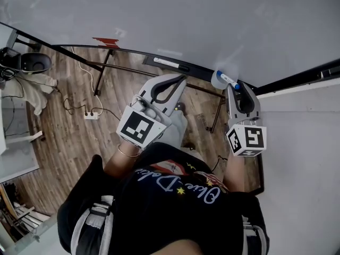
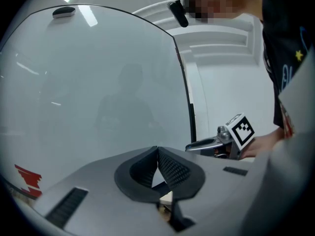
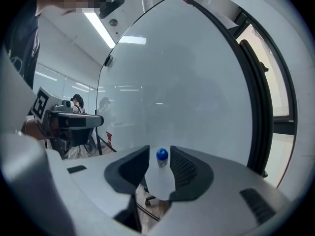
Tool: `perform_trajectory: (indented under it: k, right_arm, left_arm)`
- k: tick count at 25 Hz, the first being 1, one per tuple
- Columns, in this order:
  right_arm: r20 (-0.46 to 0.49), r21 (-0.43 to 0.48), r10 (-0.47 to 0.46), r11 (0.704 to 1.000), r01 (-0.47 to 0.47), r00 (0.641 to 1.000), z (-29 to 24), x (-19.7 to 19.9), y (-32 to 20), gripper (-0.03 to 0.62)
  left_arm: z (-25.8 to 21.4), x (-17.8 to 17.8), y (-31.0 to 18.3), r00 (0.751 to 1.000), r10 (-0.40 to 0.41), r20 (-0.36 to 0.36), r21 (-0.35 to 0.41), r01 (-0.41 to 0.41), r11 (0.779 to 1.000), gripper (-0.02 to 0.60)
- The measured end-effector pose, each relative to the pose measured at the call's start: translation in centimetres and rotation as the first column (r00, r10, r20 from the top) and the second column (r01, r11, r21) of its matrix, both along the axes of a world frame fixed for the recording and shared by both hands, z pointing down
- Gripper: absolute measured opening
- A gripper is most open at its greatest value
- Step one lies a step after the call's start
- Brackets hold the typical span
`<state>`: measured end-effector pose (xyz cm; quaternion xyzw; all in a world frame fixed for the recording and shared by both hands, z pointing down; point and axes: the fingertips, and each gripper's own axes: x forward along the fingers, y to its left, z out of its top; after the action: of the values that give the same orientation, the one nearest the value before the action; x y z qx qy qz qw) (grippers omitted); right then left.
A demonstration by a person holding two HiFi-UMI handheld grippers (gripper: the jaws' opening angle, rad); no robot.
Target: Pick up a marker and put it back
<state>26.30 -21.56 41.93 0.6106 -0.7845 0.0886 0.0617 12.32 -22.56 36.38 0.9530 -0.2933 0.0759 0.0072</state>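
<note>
**As the marker is sitting by the whiteboard's lower right corner, my right fingers are standing wide around it**

While I am standing at the whiteboard [image 1: 212, 20], I am holding my right gripper [image 1: 235, 88] up to the board's lower edge, close to its right corner. Its jaws are standing wide apart. The marker [image 3: 162, 156] is sitting between them with its blue cap end facing me. In the right gripper view a gap is showing on each side of the cap, so the pads [image 3: 183, 168] are not pressing on it. The marker is resting on a white rounded holder [image 3: 160, 183]. That holder is sticking out from the board's lower edge, and I cannot tell how it is fixed there.

My left gripper [image 2: 157, 150] is hovering further left along the same lower edge, well apart from the marker. Its fingers are closed tip to tip and are holding nothing; only a small loop is showing behind the tips. It is pointing at the bare board face.

A red mark [image 1: 106, 41] is showing on the board towards its lower left part. The wooden floor [image 1: 64, 142] is lying below, with a white power strip [image 1: 91, 115] and cables on it. The marker cube [image 1: 246, 139] on my right gripper is facing the head camera.
</note>
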Motion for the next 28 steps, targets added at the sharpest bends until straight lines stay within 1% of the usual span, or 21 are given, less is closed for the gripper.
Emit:
perform_trajectory:
  k: [3,6,9,11,16,20,28]
  right_arm:
    - [0.000,-0.005,0.006,1.000,-0.006,1.000,0.3,0.0,-0.3,0.117]
    - [-0.021,-0.013,0.016,1.000,-0.016,1.000,0.6,0.1,-0.4,0.117]
    - [-0.031,-0.021,0.023,1.000,-0.023,0.999,0.9,0.3,-0.6,0.105]
    - [-0.032,-0.024,0.024,0.999,-0.025,0.999,1.0,0.3,-0.7,0.078]
    - [-0.049,-0.026,0.020,0.999,-0.022,0.999,0.8,0.2,-0.8,0.075]
    - [-0.068,-0.012,0.026,1.000,-0.027,0.997,0.1,0.4,-0.7,0.075]
    - [-0.065,0.021,0.026,0.999,-0.025,0.998,-1.2,0.7,-0.2,0.074]
  left_arm:
    - [0.3,-0.3,-0.3,1.000,-0.001,-0.008,-0.017,0.001,1.000,0.003]
    - [0.4,-0.6,-0.5,1.000,-0.010,-0.017,-0.033,0.009,0.999,0.003]
    - [0.6,-0.8,-0.8,1.000,-0.017,-0.011,-0.030,0.016,0.999,0.003]
    - [0.6,-1.0,-0.8,1.000,-0.019,-0.013,-0.024,0.019,1.000,0.003]
    - [0.3,-1.6,-0.6,0.999,-0.036,-0.016,-0.023,0.036,0.999,0.003]
    - [0.3,-1.9,-0.4,0.999,-0.047,-0.015,-0.025,0.047,0.999,0.003]
    - [0.0,-1.9,0.0,0.999,-0.053,-0.008,-0.010,0.053,0.999,0.003]
